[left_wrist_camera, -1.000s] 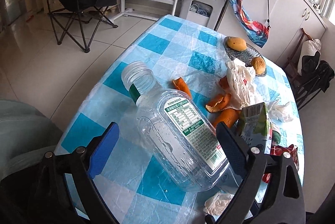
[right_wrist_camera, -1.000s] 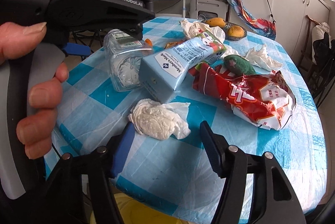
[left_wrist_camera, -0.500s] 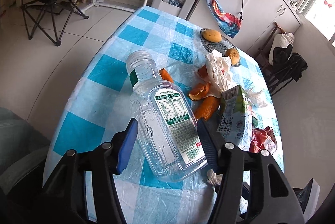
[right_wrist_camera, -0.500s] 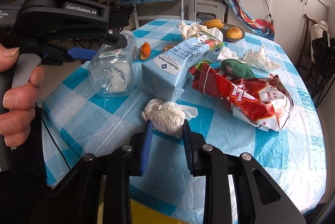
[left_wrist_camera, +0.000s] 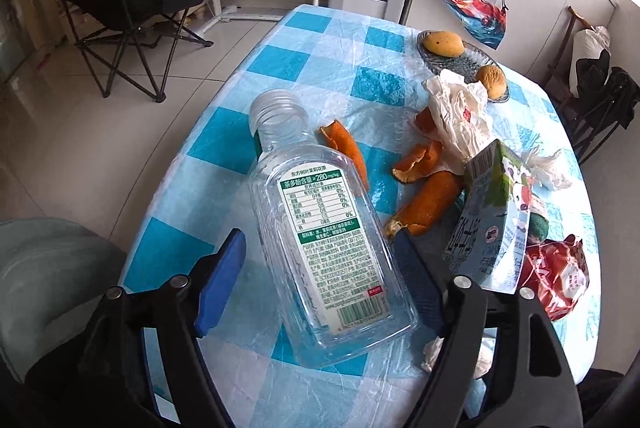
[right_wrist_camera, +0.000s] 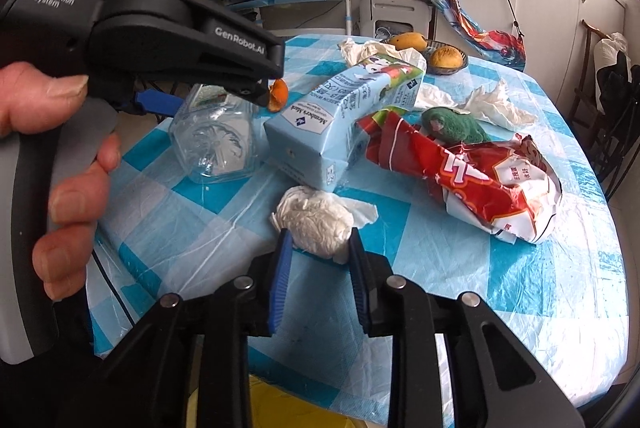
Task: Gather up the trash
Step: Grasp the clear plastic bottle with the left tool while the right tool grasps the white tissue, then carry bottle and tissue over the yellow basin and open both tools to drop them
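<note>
Tissue wad (right_wrist_camera: 316,224) near tabletop (right_wrist_camera: 540,288) front edge: soft, light, compressible; right tool (right_wrist_camera: 318,248) pinches its middle. Left tool (left_wrist_camera: 320,260) opening around rigid, slippery bottle (left_wrist_camera: 324,248).

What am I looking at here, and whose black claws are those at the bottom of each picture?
No robot: a person holds a two-finger gripper in each hand, each carrying a fisheye camera looking along its fingers. The left camera shows the left gripper, jaws opening, around an empty clear bottle lying on the checked table. The right camera shows the right gripper pinching a crumpled tissue ball. Also on the table: a milk carton, red wrapper, orange peels and a fruit dish.
</note>
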